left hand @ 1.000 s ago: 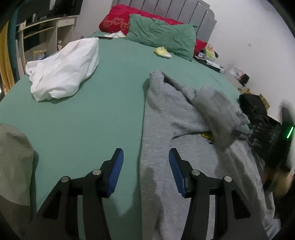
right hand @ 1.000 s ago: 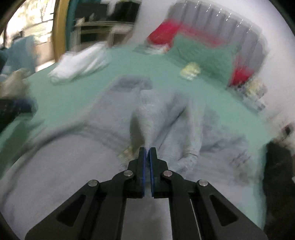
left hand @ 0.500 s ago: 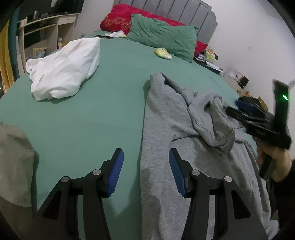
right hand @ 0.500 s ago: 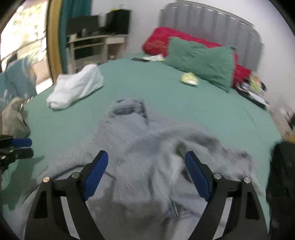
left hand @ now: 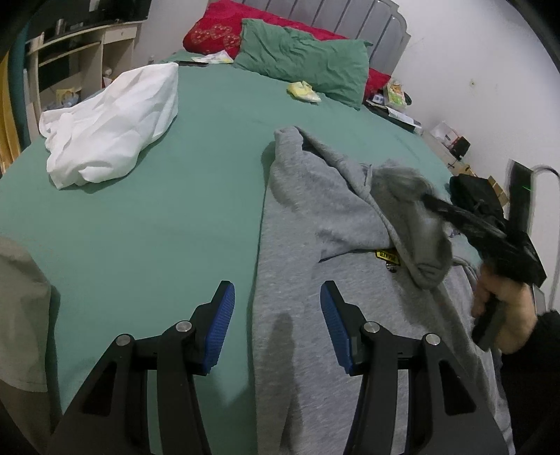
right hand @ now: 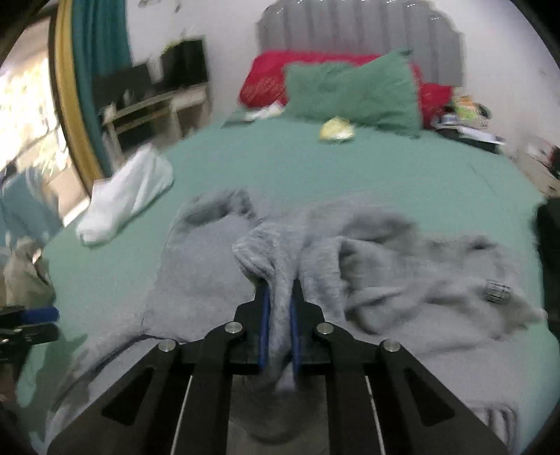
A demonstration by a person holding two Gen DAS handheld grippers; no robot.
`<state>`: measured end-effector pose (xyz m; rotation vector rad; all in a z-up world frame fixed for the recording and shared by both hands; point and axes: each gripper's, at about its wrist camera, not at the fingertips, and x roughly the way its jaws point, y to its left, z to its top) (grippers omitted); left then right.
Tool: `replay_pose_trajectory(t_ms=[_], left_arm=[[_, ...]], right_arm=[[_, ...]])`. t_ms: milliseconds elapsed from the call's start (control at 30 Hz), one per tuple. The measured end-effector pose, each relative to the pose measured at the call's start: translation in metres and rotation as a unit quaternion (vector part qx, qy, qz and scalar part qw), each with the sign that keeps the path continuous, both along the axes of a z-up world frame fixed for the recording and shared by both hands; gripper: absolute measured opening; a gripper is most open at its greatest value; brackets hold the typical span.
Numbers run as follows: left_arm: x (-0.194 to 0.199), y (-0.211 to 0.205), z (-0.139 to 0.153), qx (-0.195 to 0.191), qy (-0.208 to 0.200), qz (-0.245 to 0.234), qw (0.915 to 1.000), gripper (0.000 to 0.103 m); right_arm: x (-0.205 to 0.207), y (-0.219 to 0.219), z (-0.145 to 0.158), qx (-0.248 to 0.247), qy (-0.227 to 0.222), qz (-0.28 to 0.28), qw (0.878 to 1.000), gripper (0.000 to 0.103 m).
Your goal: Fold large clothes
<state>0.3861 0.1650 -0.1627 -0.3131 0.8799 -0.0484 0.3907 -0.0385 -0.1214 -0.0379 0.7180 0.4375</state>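
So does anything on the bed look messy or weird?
Yes. The gray hoodie isn't flat: one sleeve is bunched over its chest, pinched in the right hand-held gripper. A crumpled white garment lies heaped on the green sheet, and a dark patch marks the hoodie's hem.

Dim indoor light, fisheye-warped edges, right wrist view motion-blurred

A green pillow (left hand: 308,56) leans on a red pillow (left hand: 217,33) at the head of the bed (left hand: 140,217). Before the green pillow lies a small yellow cloth (left hand: 303,91); well left, a crumpled white garment (left hand: 108,122).
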Motion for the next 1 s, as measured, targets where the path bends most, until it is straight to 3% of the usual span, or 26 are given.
replay_pose_trajectory(t_ms=[100,200,300,400,433,467,533,633,700,767,833,900,967,1000], left_arm=[[0.002,-0.009,-0.002,0.001,0.003,-0.006,1.0000,0.054],[0.001,-0.021,-0.003,0.007,0.004,-0.018,0.9998,0.054],[0.001,-0.031,-0.004,0.017,0.003,-0.029,0.9994,0.054],[0.001,-0.038,-0.006,0.019,0.005,-0.034,0.9992,0.054],[0.001,-0.038,-0.006,0.018,0.006,-0.035,0.9992,0.054],[0.001,-0.040,-0.007,0.016,0.007,-0.037,0.9992,0.054],[0.001,-0.042,-0.007,0.016,0.007,-0.040,0.9991,0.054],[-0.001,-0.043,-0.007,0.016,0.006,-0.044,0.9989,0.054],[-0.004,-0.043,-0.009,0.012,0.007,-0.045,0.9989,0.054],[-0.005,-0.043,-0.011,0.004,0.013,-0.048,0.9988,0.054],[-0.007,-0.044,-0.015,-0.008,0.022,-0.054,0.9983,0.054],[-0.010,-0.045,-0.018,-0.006,0.026,-0.059,0.9979,0.054],[-0.012,-0.045,-0.018,0.001,0.025,-0.061,0.9978,0.054],[-0.014,-0.043,-0.017,0.001,0.024,-0.058,0.9980,0.054]], right_arm=[[-0.015,-0.049,0.006,0.035,0.000,-0.068,0.997,0.010],[-0.033,-0.104,-0.010,0.092,0.043,-0.148,0.984,0.010],[-0.061,-0.133,-0.046,0.107,0.110,-0.195,0.969,0.012],[-0.078,-0.135,-0.059,0.115,0.145,-0.161,0.969,0.026],[-0.079,-0.134,-0.056,0.109,0.138,-0.153,0.973,0.038],[-0.085,-0.130,-0.047,0.092,0.116,-0.147,0.978,0.042],[-0.085,-0.123,-0.026,0.060,0.069,-0.150,0.984,0.042],[-0.073,-0.112,0.007,0.057,0.001,-0.122,0.991,0.042],[-0.057,-0.100,0.013,0.042,-0.015,-0.092,0.995,0.042],[-0.035,-0.079,0.002,0.035,0.015,-0.053,0.998,0.042],[-0.013,-0.057,-0.037,0.033,0.121,-0.025,0.992,0.042],[-0.011,-0.036,-0.073,0.025,0.181,-0.009,0.983,0.045],[-0.027,-0.018,-0.070,-0.016,0.123,-0.013,0.992,0.045],[-0.033,-0.012,-0.069,-0.012,0.126,-0.003,0.992,0.045]])
